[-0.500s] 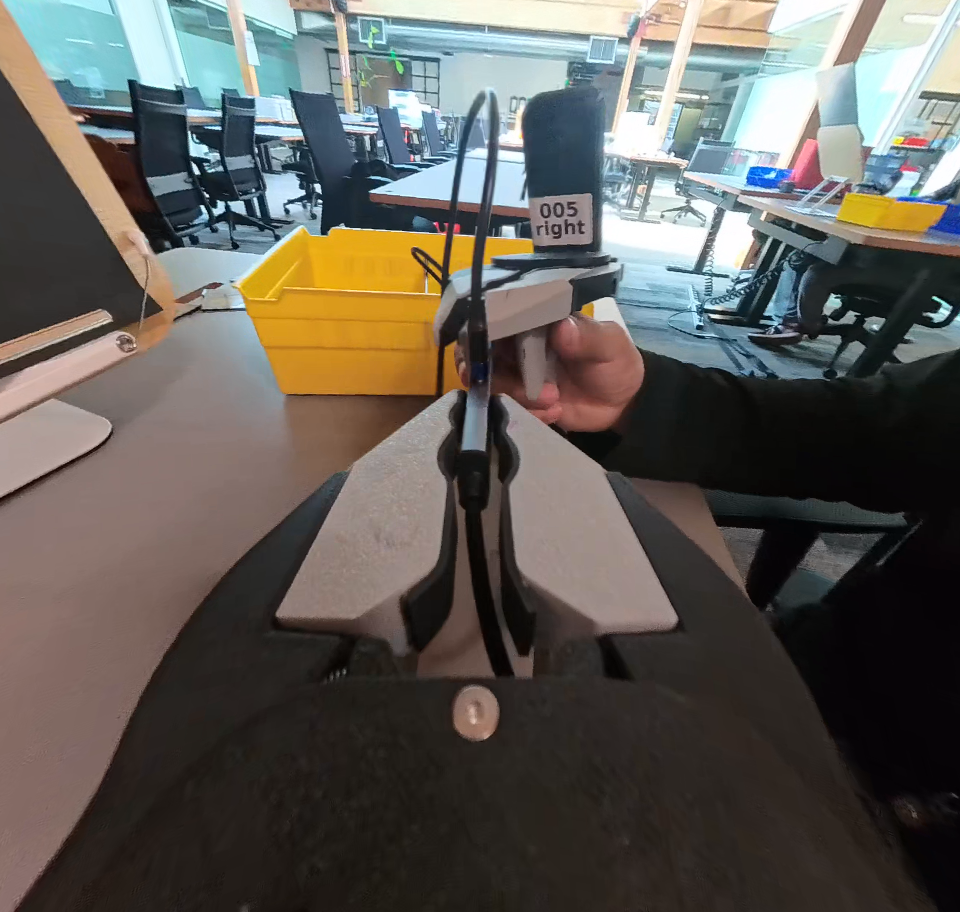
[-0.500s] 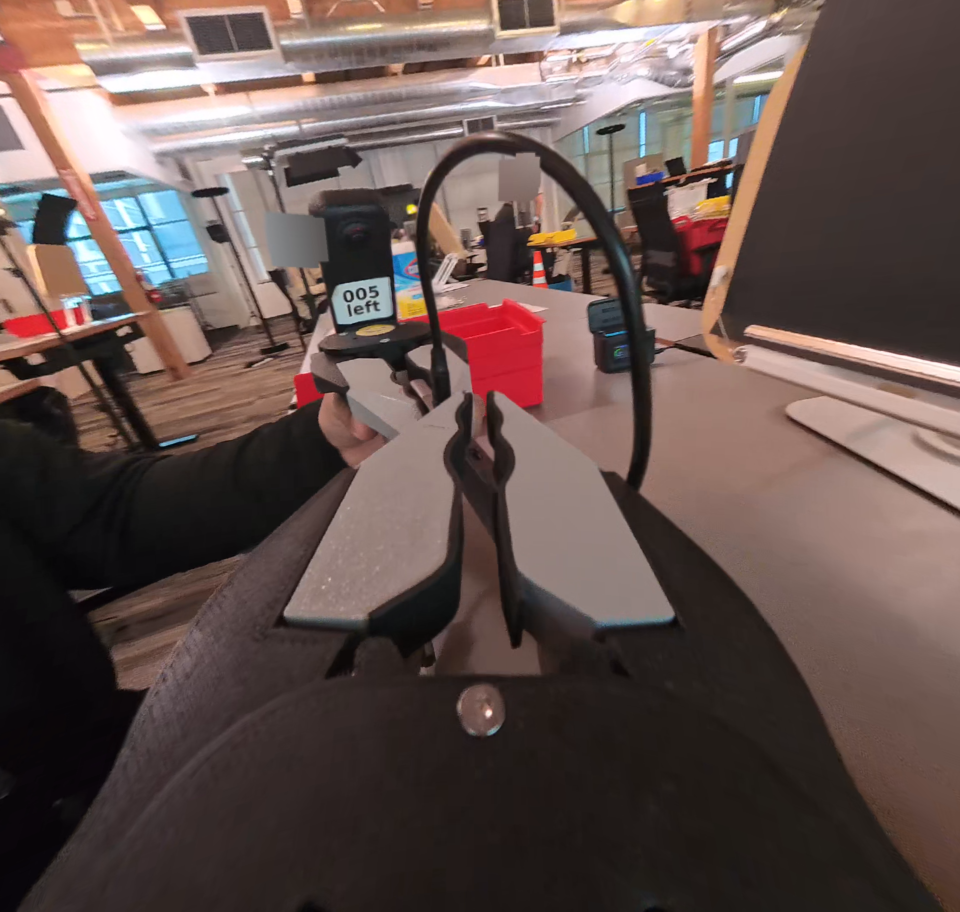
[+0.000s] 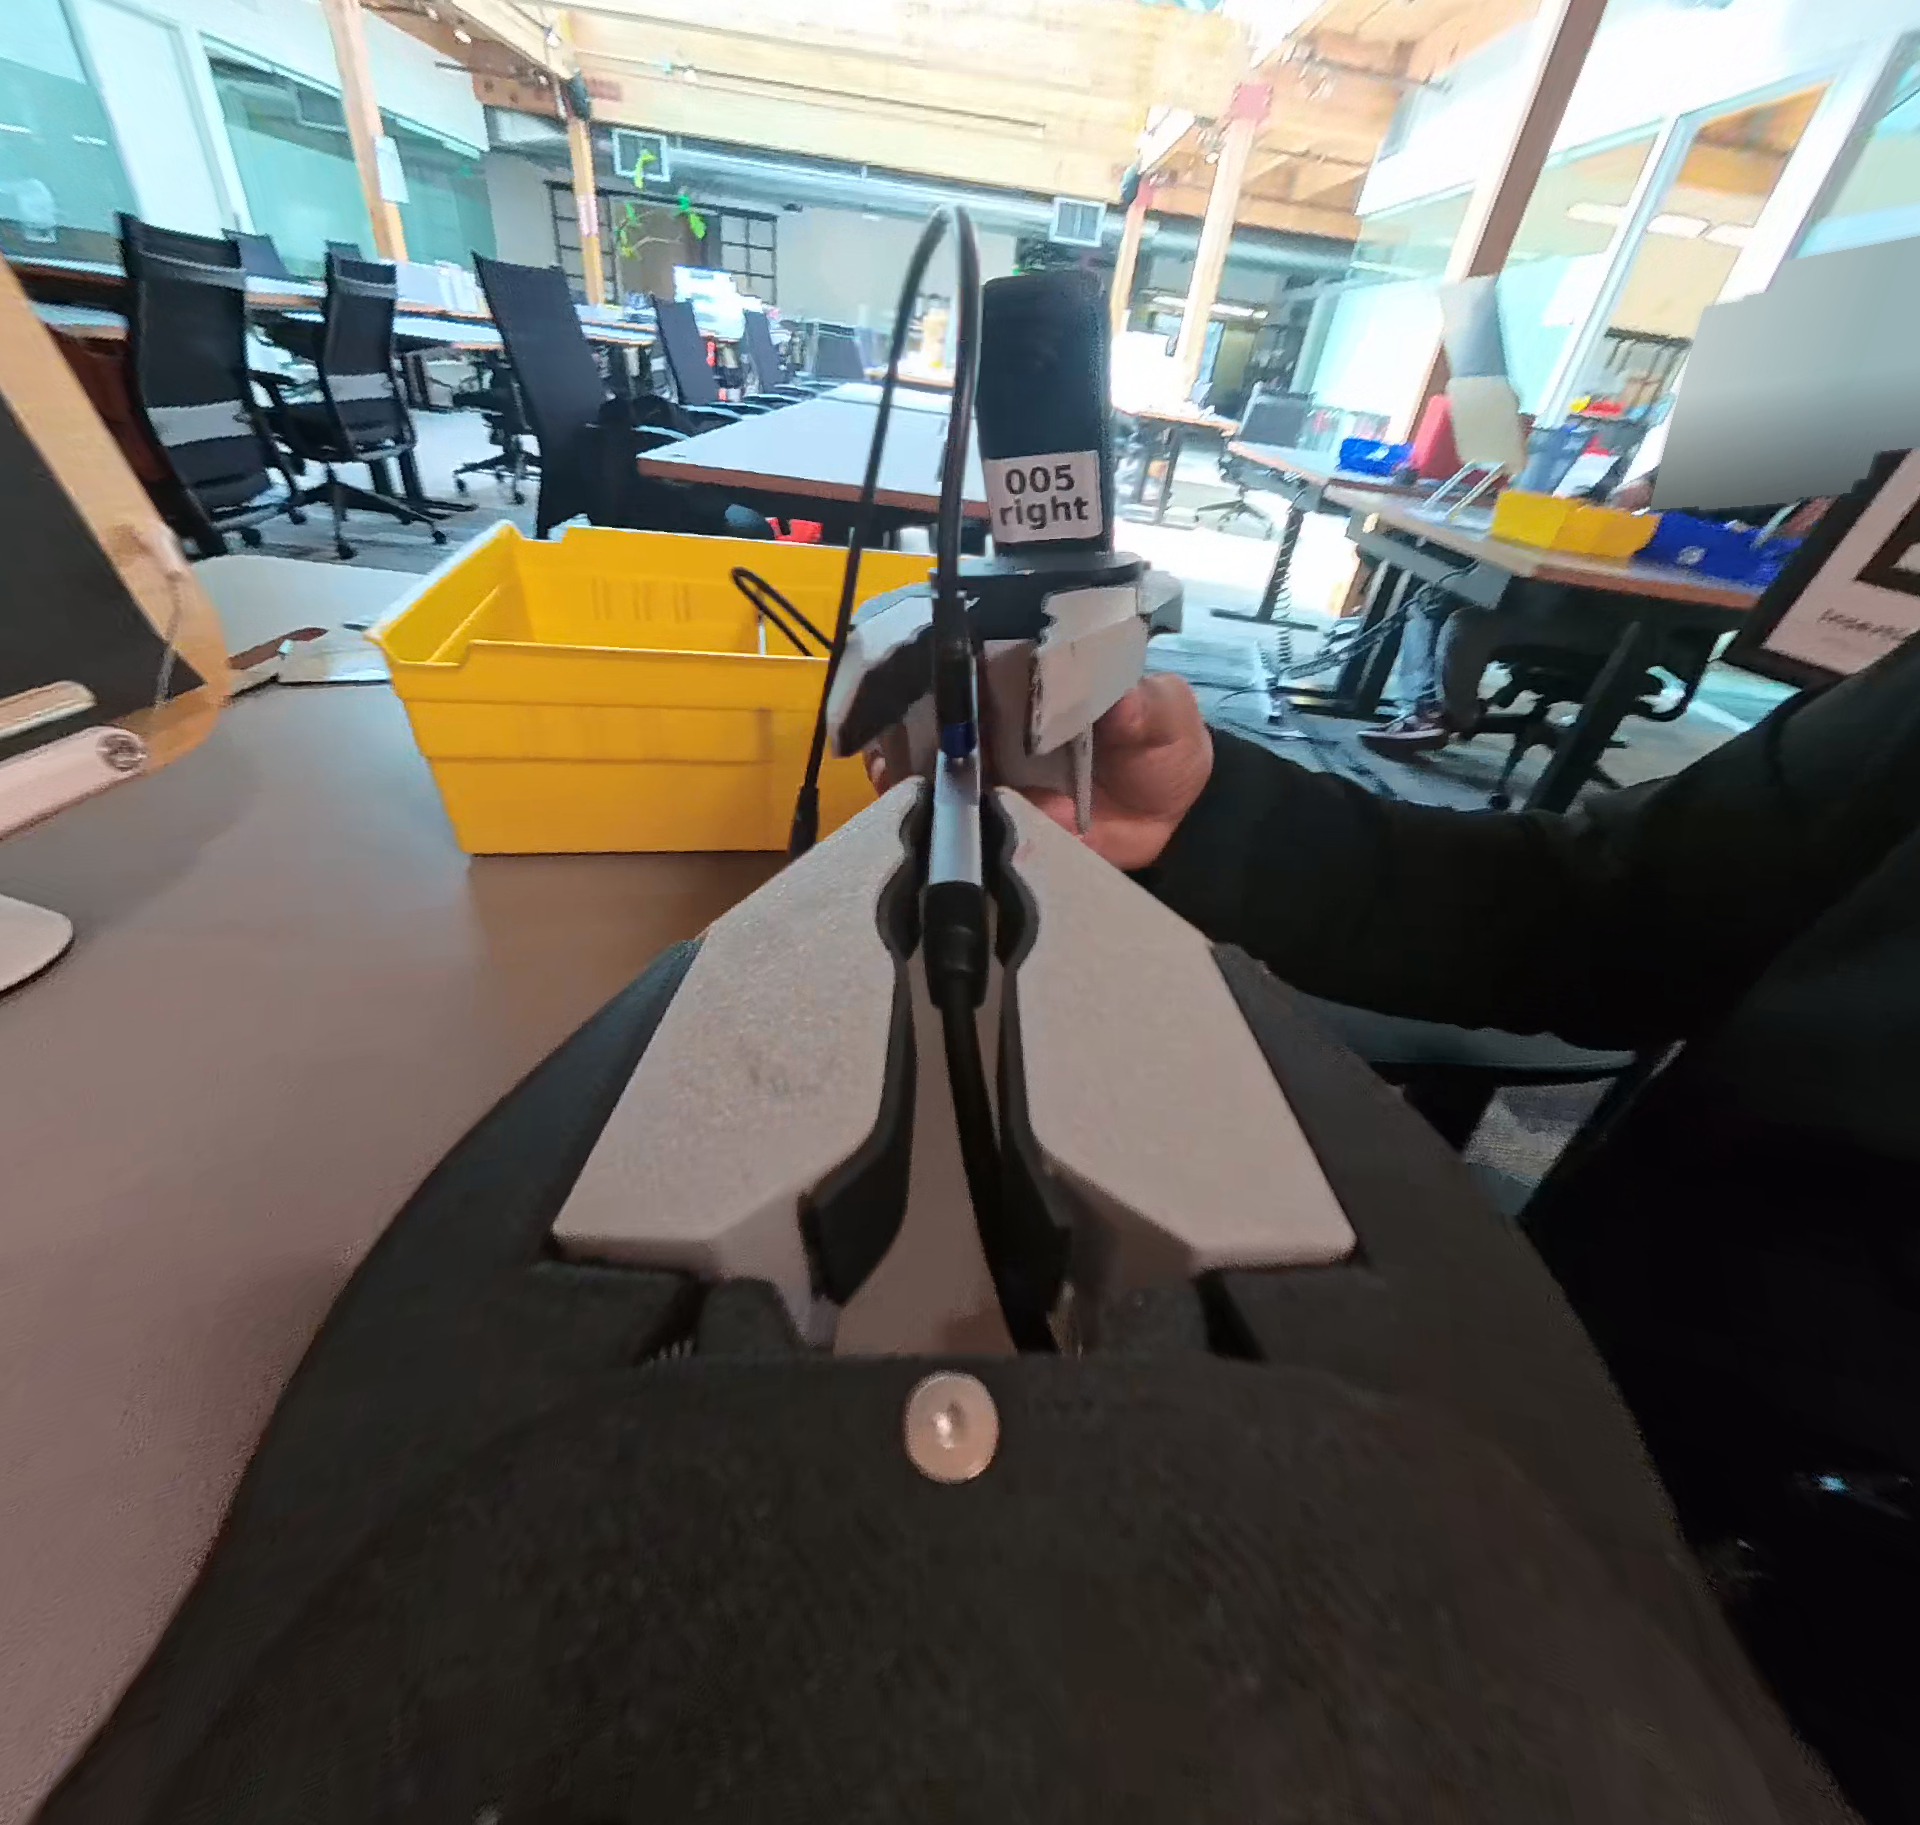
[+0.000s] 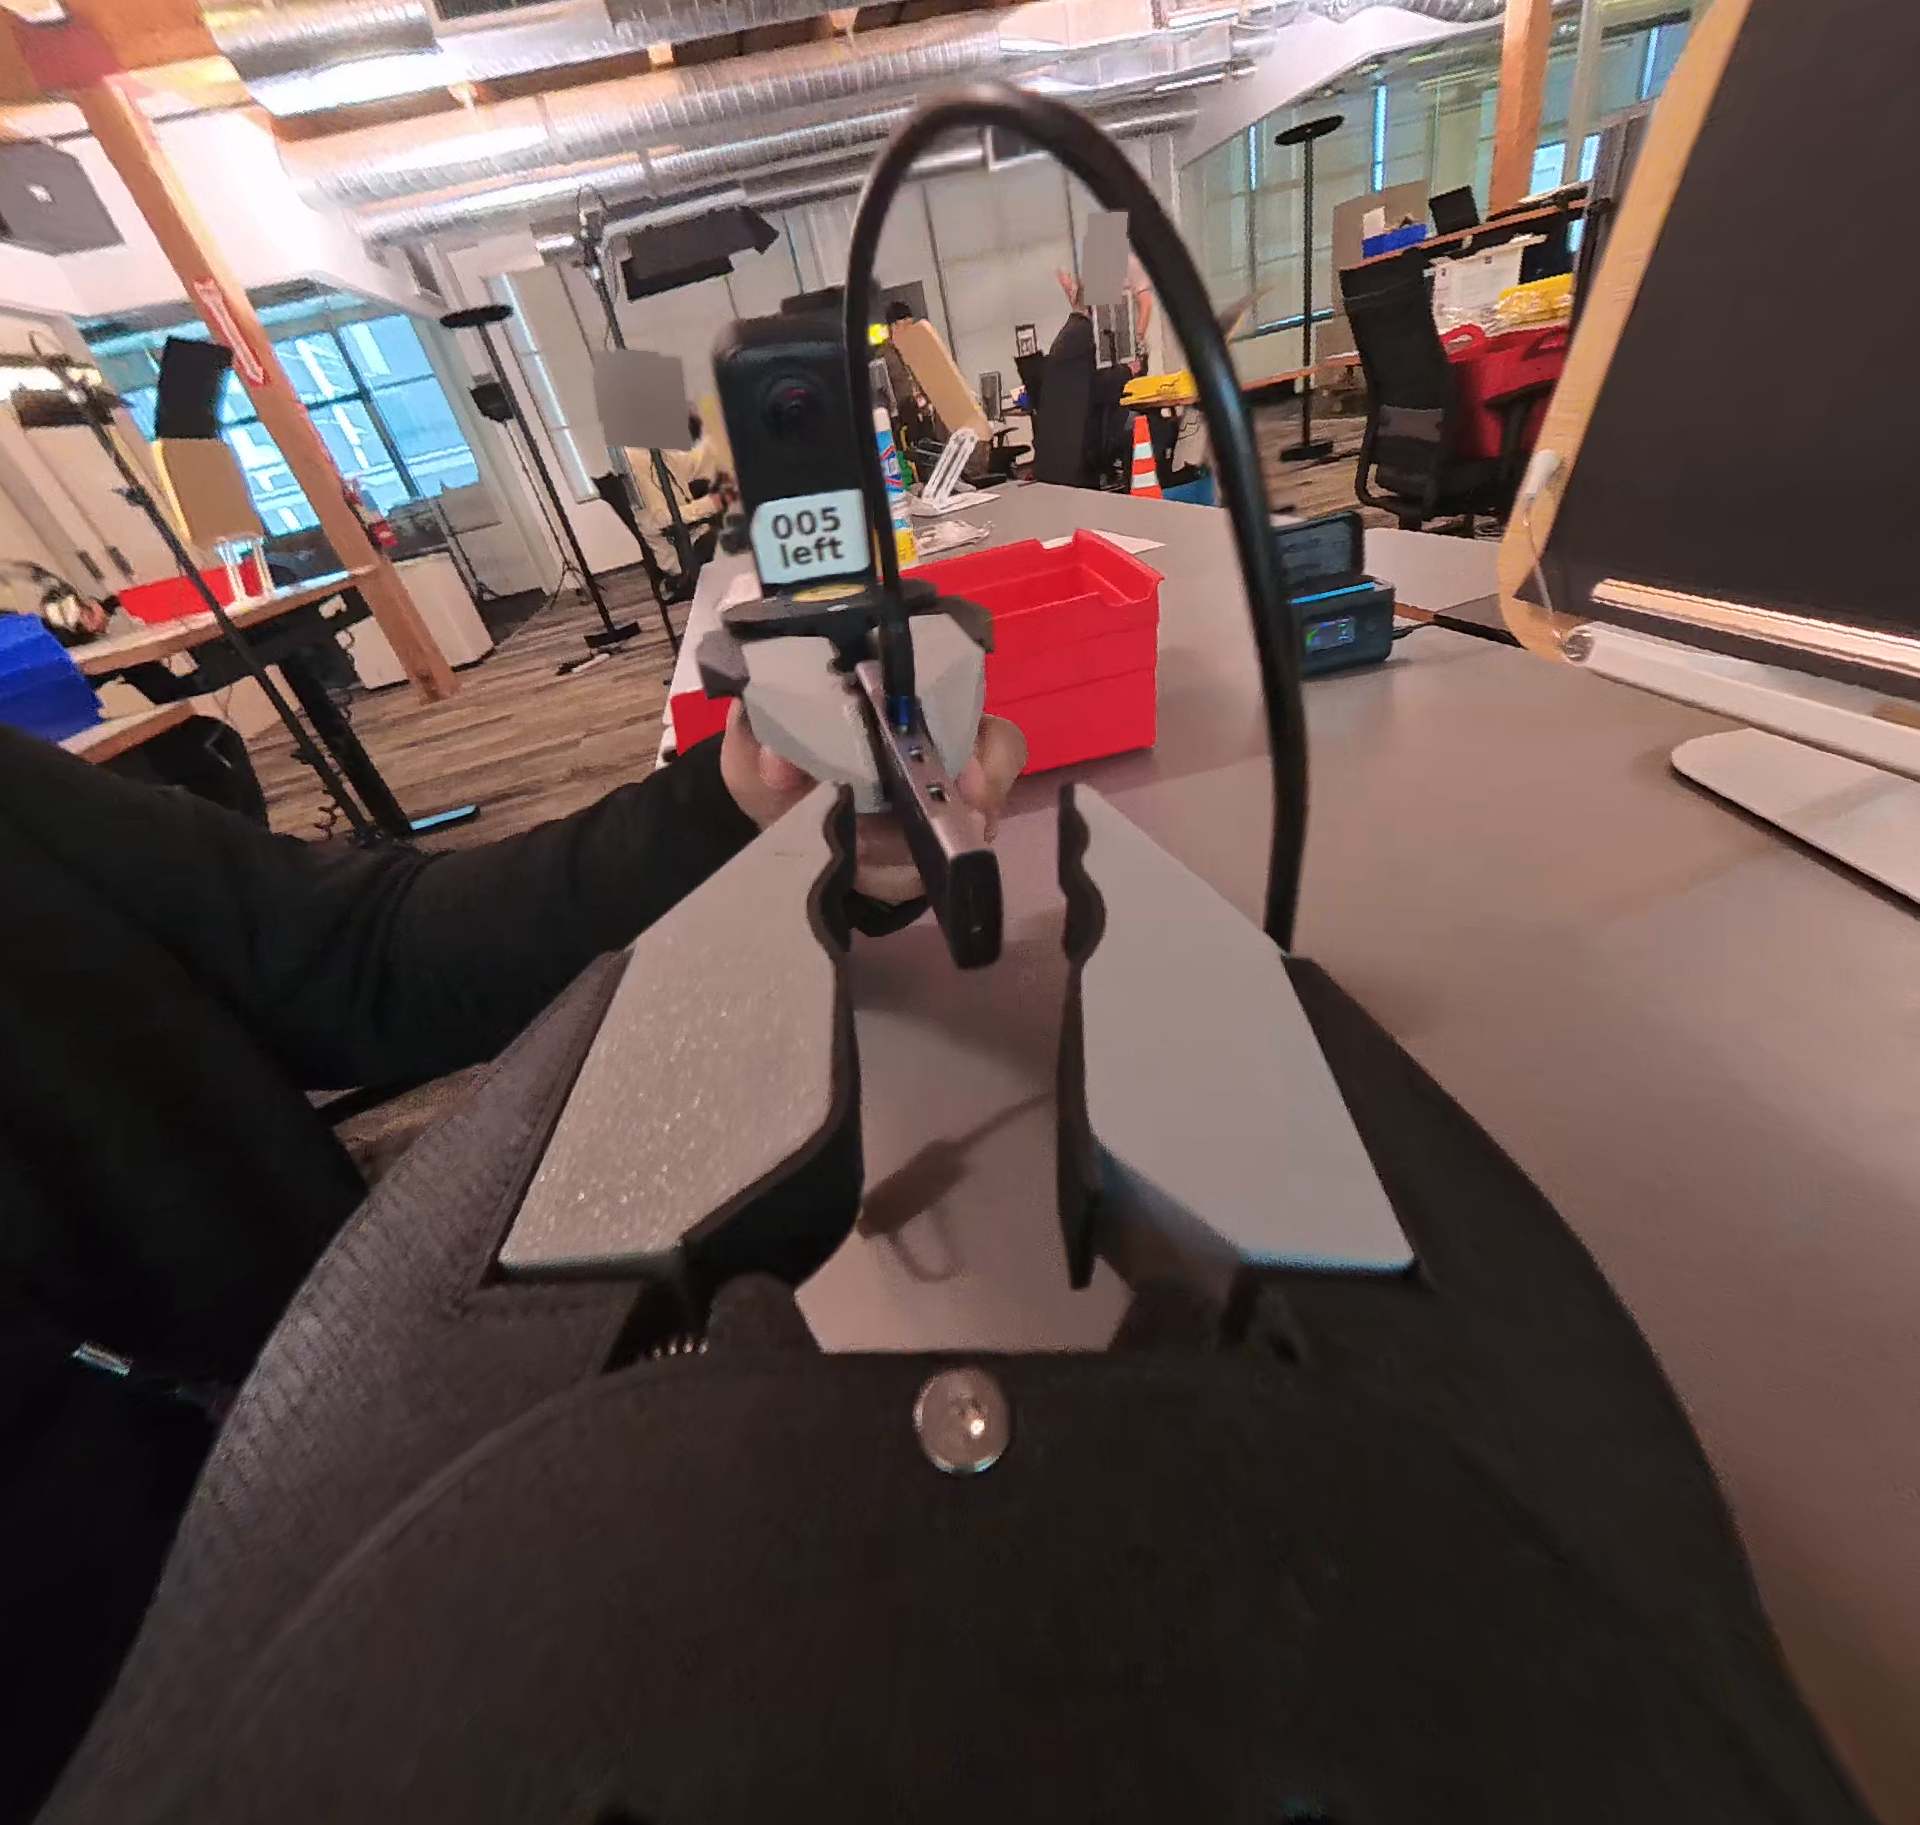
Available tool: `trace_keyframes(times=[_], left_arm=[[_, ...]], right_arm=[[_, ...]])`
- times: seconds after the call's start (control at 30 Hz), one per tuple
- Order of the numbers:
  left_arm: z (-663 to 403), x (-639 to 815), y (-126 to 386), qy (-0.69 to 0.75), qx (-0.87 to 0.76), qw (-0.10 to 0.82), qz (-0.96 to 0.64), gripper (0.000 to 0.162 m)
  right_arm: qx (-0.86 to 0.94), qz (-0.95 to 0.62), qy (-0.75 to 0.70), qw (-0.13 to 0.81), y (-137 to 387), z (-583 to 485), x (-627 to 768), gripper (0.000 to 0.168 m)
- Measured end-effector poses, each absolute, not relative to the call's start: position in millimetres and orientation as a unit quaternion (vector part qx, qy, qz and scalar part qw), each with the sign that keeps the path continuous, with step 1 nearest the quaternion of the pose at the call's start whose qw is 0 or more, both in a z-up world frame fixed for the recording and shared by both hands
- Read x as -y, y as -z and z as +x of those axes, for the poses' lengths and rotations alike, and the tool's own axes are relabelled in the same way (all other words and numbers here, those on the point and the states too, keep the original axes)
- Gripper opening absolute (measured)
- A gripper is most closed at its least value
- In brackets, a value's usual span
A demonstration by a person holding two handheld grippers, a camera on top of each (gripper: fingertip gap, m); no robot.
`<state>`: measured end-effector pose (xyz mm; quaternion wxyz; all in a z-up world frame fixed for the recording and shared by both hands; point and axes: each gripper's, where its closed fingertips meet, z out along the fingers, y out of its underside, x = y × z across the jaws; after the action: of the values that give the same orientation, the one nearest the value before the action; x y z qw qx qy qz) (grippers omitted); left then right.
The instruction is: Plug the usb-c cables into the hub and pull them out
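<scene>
Right gripper, half a second ago closed at the hub, now stands with its fingers parted and holding nothing, drawn back a little from the hub. Left gripper: fingers together, clamped on the slim grey hub, which is held edge-on above the desk; in the right wrist view the same hub juts from the left gripper toward the camera, its dark end between the right gripper's parted fingertips without touching them, small ports showing along its side. Hub's own black lead: runs back between the left gripper's fingers. Black usb-c cable: one end seated in the hub by a blue-ringed plug, rising in a tall arch and dropping to the right of the right gripper, its far end hidden. Desk: grey-brown, beneath both grippers. Yellow bin: on the desk beyond the left gripper, a thin black loop inside. Red bin: on the desk behind the left gripper. Small dark device with lit screen: right of the red bin. Monitor foot: at the right edge.
</scene>
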<state>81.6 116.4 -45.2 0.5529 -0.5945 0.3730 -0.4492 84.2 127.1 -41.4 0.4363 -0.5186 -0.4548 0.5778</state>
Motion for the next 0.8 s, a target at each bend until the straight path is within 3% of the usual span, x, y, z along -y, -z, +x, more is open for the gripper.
trace_keyframes(times=[0.1, 0.23, 0.37, 0.53, 0.8], left_arm=[[81.9, -114.1, 44.7, 0.465, -0.371, 0.545, -0.591, 0.007], [83.2, -112.1, 40.3, 0.495, -0.357, 0.537, -0.583, 0.009], [74.3, -117.5, 29.0, 0.496, -0.33, 0.564, -0.572, 0.02], [51.7, -131.6, 21.4, 0.449, -0.295, 0.614, -0.578, 0.013], [40.1, -153.3, 34.3, 0.419, -0.254, 0.613, -0.62, 0.005]], right_arm=[[0.474, -0.517, -0.561, 0.44, 42.8, 82.3, -120.9, 0.012], [0.481, -0.522, -0.551, 0.438, 36.5, 84.5, -116.8, 0.008], [0.485, -0.524, -0.531, 0.457, 14.8, 87.7, -113.8, 0.006], [0.487, -0.52, -0.49, 0.502, -45.0, 124.7, -131.9, 0.006], [0.427, -0.55, -0.281, 0.66, -155.0, 245.7, -236.3, 0.006]])
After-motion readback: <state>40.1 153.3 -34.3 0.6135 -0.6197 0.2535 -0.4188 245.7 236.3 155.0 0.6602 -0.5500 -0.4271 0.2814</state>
